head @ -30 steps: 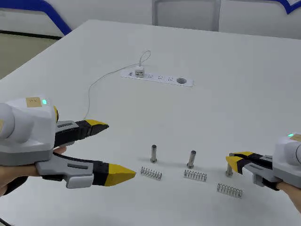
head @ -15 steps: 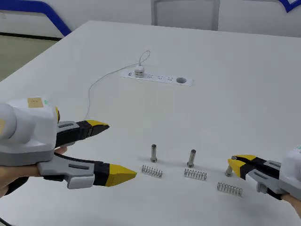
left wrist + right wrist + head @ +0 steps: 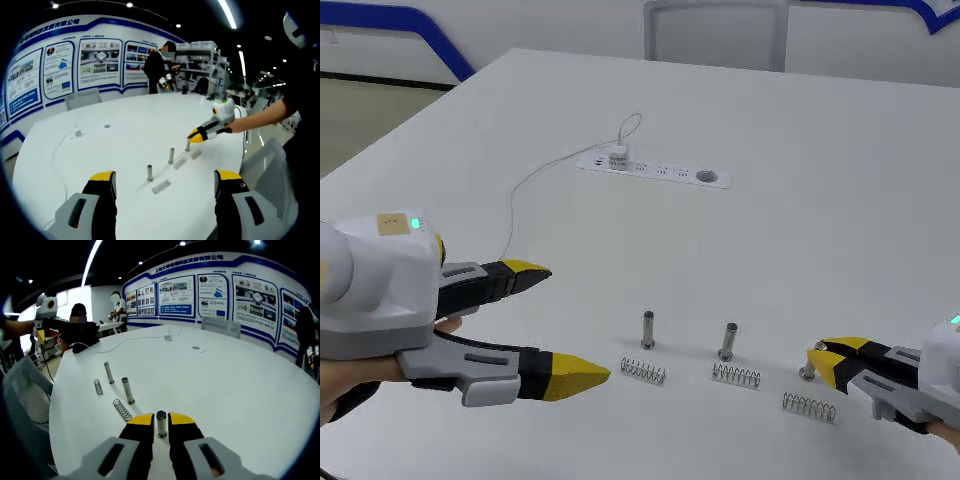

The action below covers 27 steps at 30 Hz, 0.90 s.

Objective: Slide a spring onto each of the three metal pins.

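Three short metal pins stand upright on the white table [image 3: 800, 220]: the left pin [image 3: 648, 328], the middle pin [image 3: 728, 340] and the right pin [image 3: 807, 372]. A spring lies in front of each: the left spring [image 3: 642, 371], the middle spring [image 3: 735, 376] and the right spring [image 3: 809, 405]. My right gripper [image 3: 830, 353] comes in low from the right. Its jaws sit tight on either side of the right pin [image 3: 161, 423]. My left gripper [image 3: 565, 320] hovers wide open left of the left spring [image 3: 160, 187], with nothing between its jaws.
A white power strip [image 3: 650, 166] with a plugged-in charger and a thin cable [image 3: 535, 175] lies farther back on the table. A grey chair [image 3: 715, 30] stands at the far edge. The table's left edge runs diagonally. People stand in the background [image 3: 159, 70].
My right gripper has sunk lower and drawn slightly right, its tips still at the right pin. My left gripper has stayed nearly still and open.
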Tool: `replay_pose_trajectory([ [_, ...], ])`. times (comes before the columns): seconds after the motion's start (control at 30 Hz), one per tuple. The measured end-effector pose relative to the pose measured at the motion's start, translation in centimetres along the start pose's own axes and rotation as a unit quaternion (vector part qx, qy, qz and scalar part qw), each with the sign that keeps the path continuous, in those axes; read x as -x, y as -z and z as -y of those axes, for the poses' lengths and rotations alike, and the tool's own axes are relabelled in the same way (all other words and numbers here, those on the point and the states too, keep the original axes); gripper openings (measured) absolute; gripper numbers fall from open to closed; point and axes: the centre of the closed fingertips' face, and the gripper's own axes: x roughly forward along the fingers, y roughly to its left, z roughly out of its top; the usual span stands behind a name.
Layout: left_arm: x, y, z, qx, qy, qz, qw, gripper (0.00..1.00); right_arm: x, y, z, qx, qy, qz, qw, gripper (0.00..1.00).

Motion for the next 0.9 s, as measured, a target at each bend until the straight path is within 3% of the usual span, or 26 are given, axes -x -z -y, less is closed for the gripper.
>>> replay_pose_trajectory([
  [0.3, 0.3, 0.2, 0.1, 0.001, -0.001, -0.002, 1.0000, 0.83, 1.0, -0.4, -0.1, -0.002, -0.005, 0.003, 1.0000, 0.18],
  [0.57, 0.3, 0.3, 0.0, 0.008, -0.003, 0.002, 1.0000, 0.83, 2.4, 1.0, 0.5, 0.009, -0.027, -0.024, 0.9993, 0.18],
  [0.73, 0.0, 0.1, -0.2, 0.011, -0.004, 0.007, 0.9999, 0.83, 2.7, 2.0, -0.4, 0.022, -0.059, -0.040, 0.9972, 0.18],
  [0.83, -0.3, 0.3, -0.1, 0.010, -0.001, 0.002, 0.9999, 0.83, 2.8, 3.0, -1.5, 0.075, -0.087, -0.064, 0.9913, 0.21],
  [0.9, -0.5, 0.4, -0.1, 0.012, 0.000, 0.001, 0.9999, 0.83, 2.6, 3.5, -2.0, 0.084, -0.100, -0.073, 0.9887, 0.21],
])
